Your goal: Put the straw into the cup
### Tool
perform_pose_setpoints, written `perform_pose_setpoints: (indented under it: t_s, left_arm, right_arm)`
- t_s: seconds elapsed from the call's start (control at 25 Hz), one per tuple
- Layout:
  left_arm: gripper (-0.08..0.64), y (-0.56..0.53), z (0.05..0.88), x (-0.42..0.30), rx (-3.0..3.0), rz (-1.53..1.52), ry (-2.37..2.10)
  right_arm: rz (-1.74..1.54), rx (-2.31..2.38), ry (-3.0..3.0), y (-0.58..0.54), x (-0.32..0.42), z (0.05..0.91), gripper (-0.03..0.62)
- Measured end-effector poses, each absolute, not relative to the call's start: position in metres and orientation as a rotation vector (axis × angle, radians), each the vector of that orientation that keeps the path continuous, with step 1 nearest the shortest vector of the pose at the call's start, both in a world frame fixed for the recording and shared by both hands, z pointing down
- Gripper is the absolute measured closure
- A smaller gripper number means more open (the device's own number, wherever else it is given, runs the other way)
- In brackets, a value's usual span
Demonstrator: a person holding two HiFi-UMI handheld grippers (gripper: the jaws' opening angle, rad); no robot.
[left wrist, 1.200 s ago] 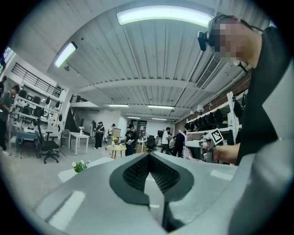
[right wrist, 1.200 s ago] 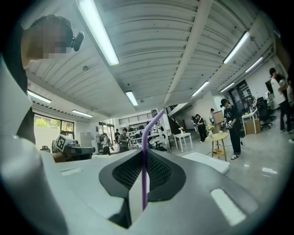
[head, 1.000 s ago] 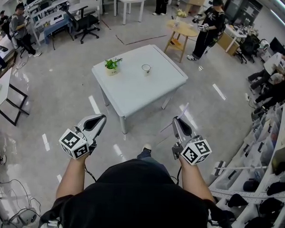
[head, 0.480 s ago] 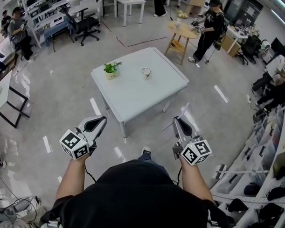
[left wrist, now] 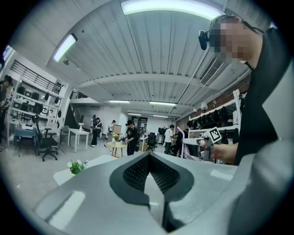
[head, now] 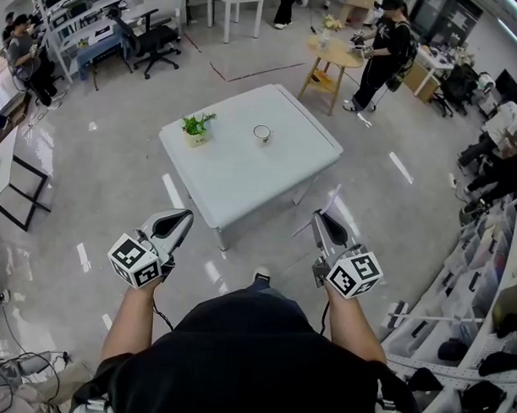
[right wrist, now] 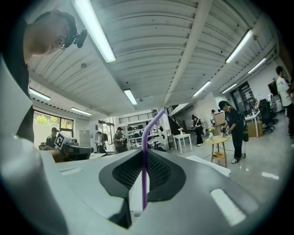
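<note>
Head view: carry/approach step, insertion not begun. Person stands on the floor well apart from the white table [head: 285,164]. The cup [head: 262,134] sits upright near the table's middle, with a small potted plant [head: 196,126] to its left. Both tools are held low in front of the body, left gripper [head: 182,216] and right gripper [head: 320,219], neither near the table. The straw [right wrist: 144,158] is too thin to pick out for sure here.

Left gripper view: jaws closed tip to tip with nothing between them, so it carries nothing. Table edge and plant show far off at lower left. This one looks free to steady the cup if needed (my guess).

Right gripper view: jaws pinched on the straw, which stands upright in the seam between the pads. It is purple and thin, with a bend near the top that leans right. Most of its length sticks out beyond the jaw tips; how much runs below the grip I can't tell.

Next move, as I judge it: close in on the table, bring the right gripper above the cup, tip the straw so its free end points down into the cup mouth, lower it, then part the jaws. The mouth looks small from here and the straw looks light (likely flexy), so alignment matters before release.
</note>
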State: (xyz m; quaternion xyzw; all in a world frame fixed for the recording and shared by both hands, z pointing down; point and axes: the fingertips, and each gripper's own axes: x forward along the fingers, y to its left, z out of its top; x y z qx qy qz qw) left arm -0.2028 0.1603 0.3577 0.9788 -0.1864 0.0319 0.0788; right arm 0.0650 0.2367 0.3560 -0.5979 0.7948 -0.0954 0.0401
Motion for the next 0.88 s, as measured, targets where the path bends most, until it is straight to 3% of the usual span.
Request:
perform_pose_setpoints:
  t_s: [0.88]
  left_arm:
    - [0.558,0.094,0.385,-0.154,2.866,0.155,-0.588]
  right_arm:
    - [-0.414,-1.807,2.454,0.161,0.116,0.387,0.541]
